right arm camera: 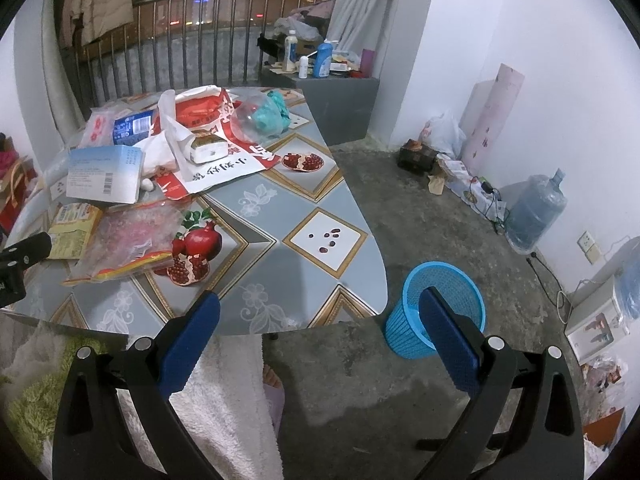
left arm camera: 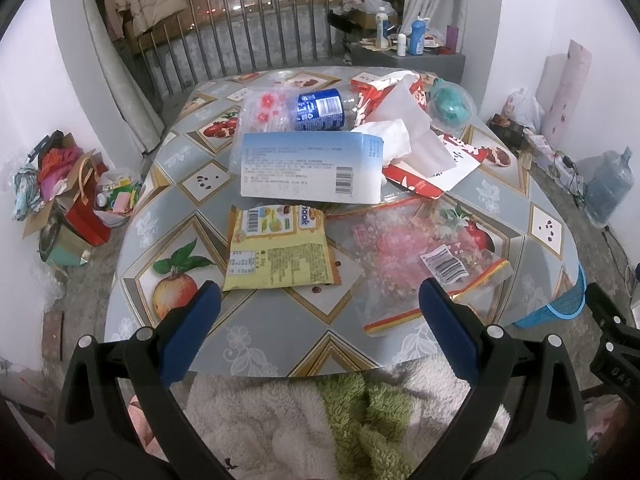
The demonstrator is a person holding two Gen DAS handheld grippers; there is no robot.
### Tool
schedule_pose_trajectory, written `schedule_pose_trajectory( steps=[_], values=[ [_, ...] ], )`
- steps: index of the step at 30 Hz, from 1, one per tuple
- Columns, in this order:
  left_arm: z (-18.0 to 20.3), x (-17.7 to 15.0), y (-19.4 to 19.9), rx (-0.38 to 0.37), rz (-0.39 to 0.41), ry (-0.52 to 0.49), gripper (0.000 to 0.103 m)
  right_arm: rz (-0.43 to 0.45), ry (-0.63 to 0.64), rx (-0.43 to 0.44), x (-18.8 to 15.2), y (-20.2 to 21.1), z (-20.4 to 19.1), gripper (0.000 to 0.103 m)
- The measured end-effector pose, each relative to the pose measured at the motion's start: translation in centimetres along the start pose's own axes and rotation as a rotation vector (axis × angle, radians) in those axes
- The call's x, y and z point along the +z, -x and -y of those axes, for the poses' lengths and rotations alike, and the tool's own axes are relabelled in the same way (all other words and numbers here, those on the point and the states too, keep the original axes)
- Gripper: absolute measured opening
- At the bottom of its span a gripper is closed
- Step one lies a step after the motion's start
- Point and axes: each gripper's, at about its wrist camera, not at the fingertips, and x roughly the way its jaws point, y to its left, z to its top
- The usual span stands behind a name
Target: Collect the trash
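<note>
Trash lies on the fruit-pattern table (left arm camera: 280,320): a yellow snack packet (left arm camera: 276,252), a clear zip bag with pink print (left arm camera: 416,256), a blue-white wrapper (left arm camera: 312,168), a blue-label plastic bottle (left arm camera: 320,110), white tissue (left arm camera: 404,140), a red-white bag (left arm camera: 436,172) and a clear bag with teal contents (left arm camera: 450,106). My left gripper (left arm camera: 320,304) is open and empty above the table's near edge, just short of the yellow packet. My right gripper (right arm camera: 320,312) is open and empty at the table's right edge, beside a blue mesh basket (right arm camera: 436,312) on the floor.
A heap of bags and paper (left arm camera: 72,200) sits on the floor left of the table. A railing (left arm camera: 256,32) and a grey ledge with bottles (left arm camera: 404,52) stand behind. A water jug (right arm camera: 536,212), cables and boxes line the right wall. Fluffy fabric (left arm camera: 320,420) lies below the grippers.
</note>
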Motion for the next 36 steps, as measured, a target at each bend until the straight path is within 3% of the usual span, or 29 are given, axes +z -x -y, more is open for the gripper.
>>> schedule_pose_trajectory(
  steps=[36],
  values=[
    [-0.75, -0.44, -0.17, 0.003, -0.007, -0.003, 0.094, -0.002, -0.006, 0.004, 0.16, 0.13, -0.01, 0.097]
  ],
)
